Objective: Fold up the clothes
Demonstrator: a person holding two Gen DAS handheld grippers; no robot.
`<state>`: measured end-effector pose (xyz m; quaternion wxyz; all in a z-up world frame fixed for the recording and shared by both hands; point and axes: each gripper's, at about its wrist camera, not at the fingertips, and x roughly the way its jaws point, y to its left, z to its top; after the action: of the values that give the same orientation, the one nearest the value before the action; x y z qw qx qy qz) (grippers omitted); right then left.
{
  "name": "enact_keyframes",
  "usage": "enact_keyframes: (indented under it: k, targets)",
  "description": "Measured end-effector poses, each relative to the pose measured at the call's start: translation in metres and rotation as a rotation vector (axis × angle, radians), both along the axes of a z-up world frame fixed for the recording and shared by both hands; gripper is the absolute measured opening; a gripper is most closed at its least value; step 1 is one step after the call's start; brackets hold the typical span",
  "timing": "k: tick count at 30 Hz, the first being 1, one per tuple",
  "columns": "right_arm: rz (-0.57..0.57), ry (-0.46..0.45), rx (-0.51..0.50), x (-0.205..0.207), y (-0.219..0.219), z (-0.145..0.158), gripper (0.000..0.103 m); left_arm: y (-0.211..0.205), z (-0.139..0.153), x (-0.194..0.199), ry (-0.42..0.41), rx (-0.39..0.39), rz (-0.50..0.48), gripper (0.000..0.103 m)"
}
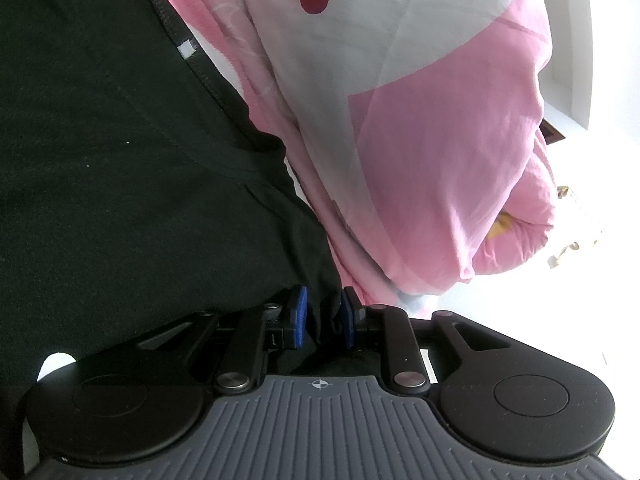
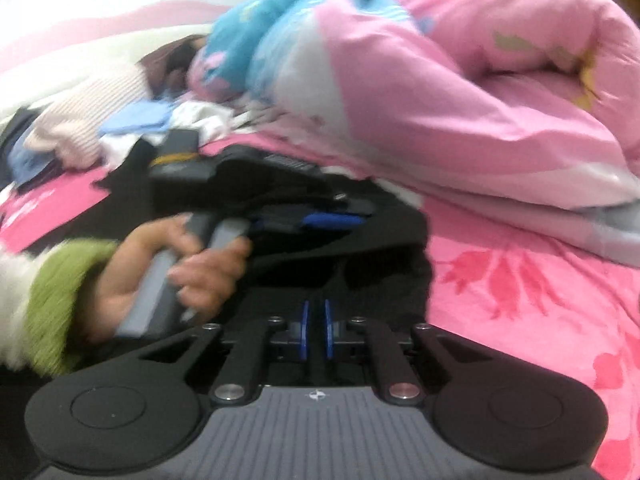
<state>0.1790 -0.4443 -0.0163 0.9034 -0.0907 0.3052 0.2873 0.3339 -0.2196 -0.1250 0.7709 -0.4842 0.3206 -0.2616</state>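
A black garment (image 1: pixel 120 160) fills the left of the left wrist view. My left gripper (image 1: pixel 323 318) is shut on a bunch of its cloth, which is pinched between the blue pads (image 1: pixel 299 314). In the blurred right wrist view the same black garment (image 2: pixel 380 248) lies on the pink bed sheet (image 2: pixel 520 300). My right gripper (image 2: pixel 317 326) has its pads almost together, with dark cloth of the garment at their tips. Beyond it a hand (image 2: pixel 200 276) in a green cuff holds the left gripper (image 2: pixel 340 218) over the garment.
A bulky pink and white quilt (image 2: pixel 480 100) lies rolled up at the back right, close to the garment, and the same quilt (image 1: pixel 440 160) rises right of the left gripper. A pile of loose clothes (image 2: pixel 100 128) sits at the back left, with a blue patterned cloth (image 2: pixel 288 8) behind.
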Motion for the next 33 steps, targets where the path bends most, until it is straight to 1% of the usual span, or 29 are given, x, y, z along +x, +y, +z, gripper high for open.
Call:
enact_keyframes:
  k: [3, 6, 7, 8, 9, 10, 12, 15, 17, 18, 19, 21, 23, 26, 28, 29, 30, 31, 32, 33]
  targets:
    - [0.073, 0.01, -0.057, -0.013, 0.009, -0.001, 0.008, 0.001, -0.001, 0.001, 0.005, -0.014, 0.001, 0.021]
    - [0.057, -0.002, -0.089, -0.018, 0.01, 0.002, 0.008, 0.002, 0.0, 0.002, 0.008, -0.02, 0.001, 0.021]
    - [0.052, -0.006, -0.1, -0.02, 0.01, 0.003, 0.009, 0.002, 0.0, 0.002, 0.008, -0.02, 0.001, 0.021]
    - [0.03, -0.013, -0.091, -0.019, 0.008, 0.005, 0.01, 0.002, 0.0, 0.002, 0.008, -0.021, 0.001, 0.021]
    - [-0.009, -0.025, -0.061, -0.014, 0.003, 0.009, 0.016, 0.002, 0.0, 0.003, 0.008, -0.021, 0.001, 0.021]
    - [-0.041, -0.035, -0.034, -0.009, -0.001, 0.011, 0.03, 0.002, 0.0, 0.003, 0.008, -0.021, 0.001, 0.021]
    - [-0.081, -0.047, 0.005, 0.003, -0.005, 0.013, 0.046, 0.002, 0.001, 0.003, 0.008, -0.022, 0.001, 0.021]
    - [-0.099, -0.034, 0.009, 0.026, -0.001, 0.004, 0.045, 0.003, 0.001, 0.003, 0.007, -0.021, 0.0, 0.021]
    - [-0.119, -0.012, -0.012, 0.039, 0.002, -0.006, 0.036, 0.01, 0.002, -0.001, 0.007, -0.025, -0.001, 0.021]
    - [-0.113, -0.005, -0.022, 0.041, 0.004, -0.01, 0.012, 0.011, 0.002, -0.001, 0.009, -0.029, -0.002, 0.021]
    - [-0.091, -0.005, -0.03, 0.038, 0.007, -0.011, 0.004, 0.012, 0.002, -0.001, 0.01, -0.033, -0.002, 0.021]
    - [-0.014, -0.033, -0.047, 0.023, 0.012, -0.008, 0.004, 0.013, 0.002, -0.001, 0.013, -0.04, -0.002, 0.021]
    - [0.053, -0.058, -0.095, 0.003, 0.018, -0.005, 0.004, 0.014, 0.002, -0.001, 0.015, -0.044, -0.001, 0.021]
    - [0.118, -0.042, -0.224, -0.016, 0.027, -0.011, 0.004, 0.015, 0.002, -0.001, 0.017, -0.048, -0.001, 0.021]
    - [0.144, -0.014, -0.326, -0.022, 0.034, -0.019, 0.006, 0.017, 0.002, -0.001, 0.019, -0.053, -0.002, 0.02]
    - [0.156, -0.015, -0.361, -0.026, 0.036, -0.02, 0.006, 0.018, 0.002, -0.001, 0.022, -0.058, -0.002, 0.02]
    - [0.164, -0.026, -0.386, -0.029, 0.038, -0.018, 0.007, 0.019, 0.002, 0.0, 0.026, -0.068, -0.003, 0.02]
    - [0.172, -0.024, -0.394, -0.032, 0.038, -0.015, 0.012, 0.02, 0.001, 0.001, 0.03, -0.078, -0.003, 0.02]
    - [0.18, -0.014, -0.389, -0.034, 0.037, -0.01, 0.016, 0.021, 0.001, 0.001, 0.034, -0.088, -0.003, 0.02]
    - [0.185, -0.008, -0.372, -0.036, 0.035, -0.005, 0.022, 0.023, 0.001, 0.002, 0.041, -0.103, -0.002, 0.021]
